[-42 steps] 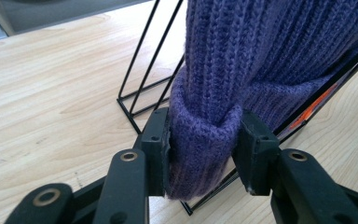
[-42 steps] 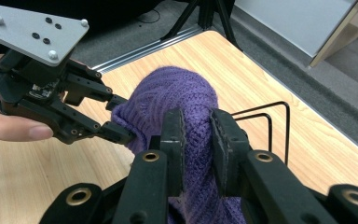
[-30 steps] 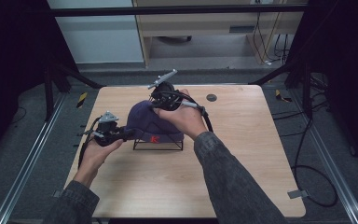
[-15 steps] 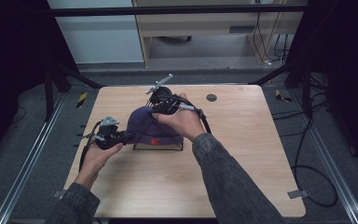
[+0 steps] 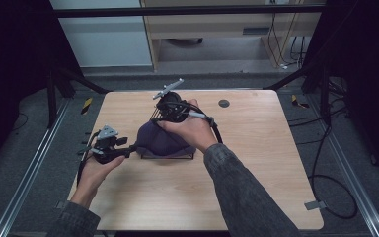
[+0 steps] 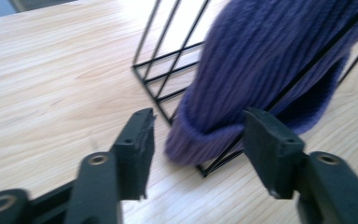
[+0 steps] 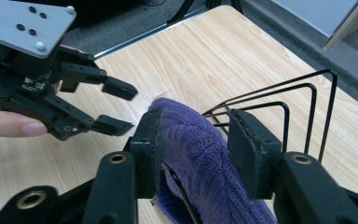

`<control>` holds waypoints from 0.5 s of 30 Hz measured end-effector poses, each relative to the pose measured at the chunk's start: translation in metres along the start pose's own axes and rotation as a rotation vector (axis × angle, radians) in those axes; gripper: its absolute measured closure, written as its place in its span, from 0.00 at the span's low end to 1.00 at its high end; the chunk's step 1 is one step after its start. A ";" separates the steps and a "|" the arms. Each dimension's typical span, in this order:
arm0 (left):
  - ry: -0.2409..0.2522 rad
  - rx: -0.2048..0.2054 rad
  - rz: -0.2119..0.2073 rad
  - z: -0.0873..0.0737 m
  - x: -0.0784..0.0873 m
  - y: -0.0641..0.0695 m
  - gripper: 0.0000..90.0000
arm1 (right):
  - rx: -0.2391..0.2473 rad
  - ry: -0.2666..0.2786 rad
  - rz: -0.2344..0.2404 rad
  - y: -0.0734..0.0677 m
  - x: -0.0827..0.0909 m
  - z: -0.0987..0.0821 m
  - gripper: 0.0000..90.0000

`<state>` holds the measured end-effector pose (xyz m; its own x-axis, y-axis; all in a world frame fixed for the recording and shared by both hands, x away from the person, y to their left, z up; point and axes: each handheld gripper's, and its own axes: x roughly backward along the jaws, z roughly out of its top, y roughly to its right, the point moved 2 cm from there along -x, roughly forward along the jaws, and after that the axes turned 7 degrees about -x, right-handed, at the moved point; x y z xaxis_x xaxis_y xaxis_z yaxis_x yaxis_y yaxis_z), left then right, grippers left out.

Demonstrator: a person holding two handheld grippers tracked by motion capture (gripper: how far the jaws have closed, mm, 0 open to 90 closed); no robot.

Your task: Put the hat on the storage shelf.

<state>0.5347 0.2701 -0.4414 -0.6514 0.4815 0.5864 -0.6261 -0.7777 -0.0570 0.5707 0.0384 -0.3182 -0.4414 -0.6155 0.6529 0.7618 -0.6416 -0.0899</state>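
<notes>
Left gripper (image 6: pixel 193 140): jaws just been opening, hem of purple knit hat (image 5: pixel 160 139) between the pads but no longer pinched. Right gripper (image 7: pixel 193 144): jaws also just been opening, hat fabric in the gap, left pad maybe brushing the knit, no real clamp. Hat draped over black wire rack (image 5: pixel 170 154) mid-table (image 5: pixel 256 148), hem low on the left gripper's side. Risks: knit snagging on a pad during pull-back and dragging hat off; light rack tipping or sliding along; uneven drape slipping off the wires once unsupported.
</notes>
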 end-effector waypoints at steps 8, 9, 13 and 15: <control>-0.062 0.051 0.066 -0.026 0.008 -0.012 0.23 | -0.004 0.012 -0.037 0.000 0.010 0.005 0.46; -0.069 0.054 0.064 -0.029 0.007 -0.011 0.21 | -0.008 0.019 -0.040 0.000 0.012 0.005 0.44; -0.112 0.037 0.050 -0.035 0.001 -0.010 0.10 | -0.011 0.037 -0.051 0.002 0.018 0.007 0.37; -0.126 0.046 0.036 -0.041 -0.002 -0.011 0.08 | -0.024 0.048 -0.059 0.006 0.024 0.007 0.31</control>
<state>0.5256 0.2943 -0.4750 -0.6122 0.4001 0.6819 -0.5808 -0.8128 -0.0445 0.5679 0.0230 -0.2971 -0.5078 -0.5972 0.6209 0.7225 -0.6877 -0.0705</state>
